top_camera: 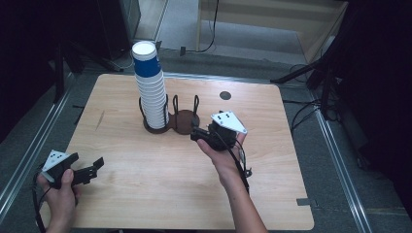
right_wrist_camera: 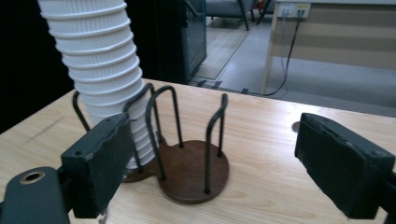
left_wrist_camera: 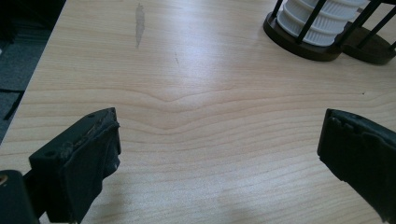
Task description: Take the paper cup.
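Note:
A tall stack of white ribbed paper cups (top_camera: pixel 150 92), its top cup banded blue, stands in the left bay of a dark wooden holder with black wire posts. The holder's right bay (top_camera: pixel 183 121) is empty. My right gripper (top_camera: pixel 195 134) hovers just right of that empty bay, pointing at it. In the right gripper view its jaws (right_wrist_camera: pixel 215 140) stand open with nothing between them, framing the empty bay (right_wrist_camera: pixel 194 175) and the cup stack (right_wrist_camera: pixel 100 70). My left gripper (top_camera: pixel 97 167) rests near the table's front left corner, open and empty (left_wrist_camera: pixel 217 154), with the cup stack (left_wrist_camera: pixel 322 23) far ahead.
The holder sits mid-table on a light wooden table (top_camera: pixel 145 194) with rounded corners and a small round grommet (top_camera: pixel 225 95) at the back. Dark stands and cables lie on the floor around it. A wooden desk (right_wrist_camera: pixel 327 32) stands beyond the far edge.

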